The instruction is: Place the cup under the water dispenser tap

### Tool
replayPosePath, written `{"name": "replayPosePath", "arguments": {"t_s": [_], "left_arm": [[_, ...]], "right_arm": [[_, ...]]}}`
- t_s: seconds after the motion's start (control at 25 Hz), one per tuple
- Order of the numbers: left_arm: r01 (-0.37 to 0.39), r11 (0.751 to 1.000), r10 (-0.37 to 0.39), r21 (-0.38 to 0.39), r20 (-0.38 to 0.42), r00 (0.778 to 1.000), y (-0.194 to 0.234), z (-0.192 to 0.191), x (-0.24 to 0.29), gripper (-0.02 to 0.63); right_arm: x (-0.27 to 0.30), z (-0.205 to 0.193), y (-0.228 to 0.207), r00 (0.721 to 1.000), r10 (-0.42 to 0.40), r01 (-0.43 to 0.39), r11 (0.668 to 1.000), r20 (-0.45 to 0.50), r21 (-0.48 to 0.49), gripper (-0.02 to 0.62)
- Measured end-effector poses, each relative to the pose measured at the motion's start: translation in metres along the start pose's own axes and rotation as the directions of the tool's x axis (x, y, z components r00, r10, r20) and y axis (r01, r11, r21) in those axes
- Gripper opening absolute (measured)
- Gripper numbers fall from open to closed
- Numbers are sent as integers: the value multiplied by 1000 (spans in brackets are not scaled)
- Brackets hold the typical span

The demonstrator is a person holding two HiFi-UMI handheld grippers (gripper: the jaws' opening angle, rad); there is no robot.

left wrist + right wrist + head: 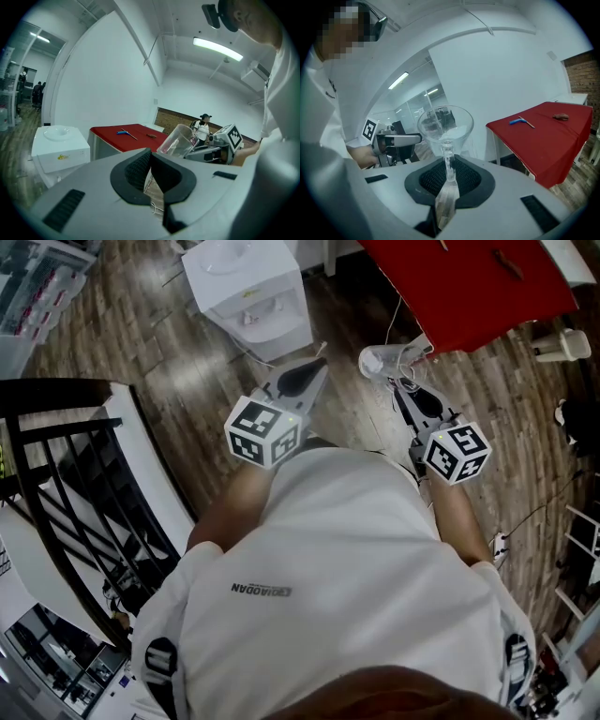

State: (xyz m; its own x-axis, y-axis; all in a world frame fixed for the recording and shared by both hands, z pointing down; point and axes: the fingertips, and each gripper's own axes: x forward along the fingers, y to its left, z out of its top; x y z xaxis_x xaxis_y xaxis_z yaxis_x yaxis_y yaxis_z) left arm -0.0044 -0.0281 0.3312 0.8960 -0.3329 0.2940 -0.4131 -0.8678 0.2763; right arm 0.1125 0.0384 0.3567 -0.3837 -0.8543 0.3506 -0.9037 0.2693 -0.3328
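A clear plastic cup [445, 124] is pinched by its rim in my right gripper [449, 171], which is shut on it. In the head view the cup [380, 360] hangs above the wooden floor, right of the white water dispenser [248, 296] and apart from it. My left gripper [314, 369] points toward the dispenser's front, jaws shut with nothing between them. In the left gripper view the dispenser [58, 152] stands low at the left, and the cup [178, 140] is tilted at the right. The dispenser's tap is not clearly visible.
A table under a red cloth [469, 282] stands right of the dispenser, with small tools [522, 121] on it. A black stair railing [56, 484] runs along the left. A white chair [562, 343] sits at the right. Cables lie on the floor by the cup.
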Motion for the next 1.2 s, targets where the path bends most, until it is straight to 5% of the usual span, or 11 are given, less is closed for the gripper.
{"name": "replayPosePath", "arguments": {"t_s": [0.64,1.2], "left_arm": [[-135,990,138,-43,71,988,64,-10,-81,-5],[-240,963,250,-121,72,966,79,-39,-125,-5]], "right_arm": [[60,10,50,997,69,-70,996,-33,-46,49],[98,2,82,977,173,-186,978,-127,-97,49]]}}
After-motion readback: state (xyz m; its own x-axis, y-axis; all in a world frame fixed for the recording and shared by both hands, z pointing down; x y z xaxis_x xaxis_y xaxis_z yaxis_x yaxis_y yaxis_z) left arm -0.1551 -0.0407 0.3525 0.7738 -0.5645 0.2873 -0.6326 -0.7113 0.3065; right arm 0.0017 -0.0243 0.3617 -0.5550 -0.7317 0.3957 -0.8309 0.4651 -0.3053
